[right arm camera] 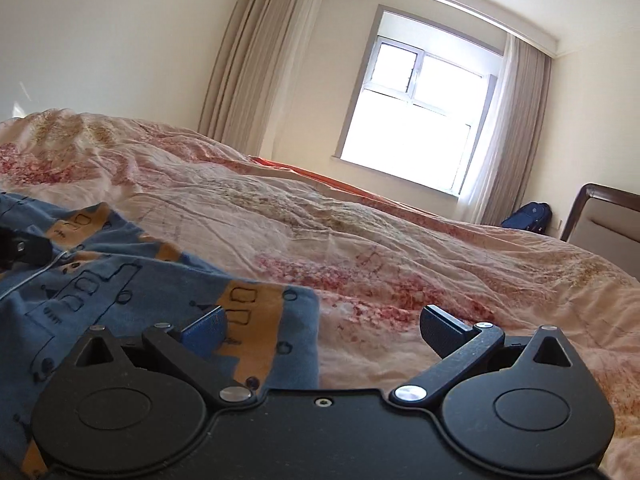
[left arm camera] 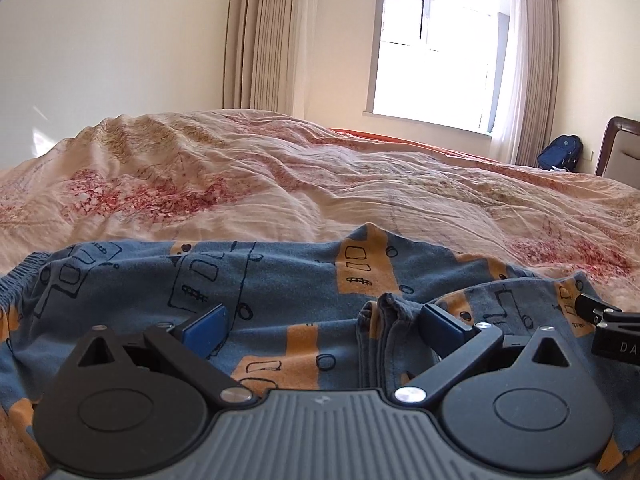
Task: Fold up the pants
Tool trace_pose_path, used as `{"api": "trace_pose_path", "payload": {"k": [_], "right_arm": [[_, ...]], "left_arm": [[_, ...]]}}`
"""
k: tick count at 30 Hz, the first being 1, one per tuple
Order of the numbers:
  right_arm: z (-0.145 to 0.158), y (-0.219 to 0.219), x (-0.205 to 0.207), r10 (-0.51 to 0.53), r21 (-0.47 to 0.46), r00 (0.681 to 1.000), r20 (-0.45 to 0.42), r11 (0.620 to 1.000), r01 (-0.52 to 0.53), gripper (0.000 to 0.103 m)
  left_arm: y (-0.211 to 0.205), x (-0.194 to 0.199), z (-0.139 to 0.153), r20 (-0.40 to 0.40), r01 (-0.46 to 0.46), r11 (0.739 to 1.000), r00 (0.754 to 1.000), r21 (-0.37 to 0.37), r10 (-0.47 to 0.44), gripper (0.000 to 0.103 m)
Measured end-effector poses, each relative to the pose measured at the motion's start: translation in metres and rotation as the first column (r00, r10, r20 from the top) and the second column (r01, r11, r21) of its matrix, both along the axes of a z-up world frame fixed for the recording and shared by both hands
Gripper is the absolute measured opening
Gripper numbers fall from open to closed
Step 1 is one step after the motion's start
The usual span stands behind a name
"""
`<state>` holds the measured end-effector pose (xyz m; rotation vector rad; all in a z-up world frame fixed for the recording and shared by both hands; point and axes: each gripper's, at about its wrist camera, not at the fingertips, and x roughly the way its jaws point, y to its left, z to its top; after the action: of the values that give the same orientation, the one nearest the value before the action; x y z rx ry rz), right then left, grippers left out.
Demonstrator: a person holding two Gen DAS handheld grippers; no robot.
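The pants (left arm camera: 280,280) are blue with orange patches and black line drawings. They lie spread across the near part of the bed, with the elastic waistband at the left of the left wrist view. My left gripper (left arm camera: 324,326) is open just above them, with a bunched fold of fabric (left arm camera: 390,328) by its right finger. My right gripper (right arm camera: 322,330) is open over the pants' right end (right arm camera: 256,320); its left finger is over the cloth and its right finger over the quilt. The right gripper's tip (left arm camera: 600,312) shows at the right edge of the left wrist view.
A rumpled pink floral quilt (left arm camera: 320,184) covers the bed. Behind it are beige curtains (left arm camera: 264,36) and a bright window (left arm camera: 436,56). A blue backpack (left arm camera: 560,152) and a dark wooden headboard (left arm camera: 620,152) stand at the far right.
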<state>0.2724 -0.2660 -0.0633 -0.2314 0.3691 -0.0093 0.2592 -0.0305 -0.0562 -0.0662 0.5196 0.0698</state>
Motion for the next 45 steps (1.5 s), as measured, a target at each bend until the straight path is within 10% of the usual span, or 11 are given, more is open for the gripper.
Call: {"api": "trace_pose_path", "payload": {"k": [5, 20, 45], "right_arm": [[-0.013, -0.029, -0.020, -0.065, 0.160, 0.995, -0.081, 0.984, 0.078, 0.103], [0.002, -0.021, -0.155, -0.152, 0.146, 0.988, -0.018, 0.977, 0.153, 0.103], [0.052, 0.067, -0.211, 0.133, 0.265, 0.986, 0.103, 0.951, -0.156, 0.103]], "left_arm": [[-0.005, -0.025, -0.001, 0.011, 0.013, 0.999, 1.000, 0.050, -0.013, 0.103], [0.011, -0.115, 0.015, -0.113, -0.041, 0.998, 0.993, -0.048, 0.035, 0.103], [0.108, -0.160, 0.039, -0.033, -0.194, 0.970, 0.981, -0.146, 0.191, 0.103]]}}
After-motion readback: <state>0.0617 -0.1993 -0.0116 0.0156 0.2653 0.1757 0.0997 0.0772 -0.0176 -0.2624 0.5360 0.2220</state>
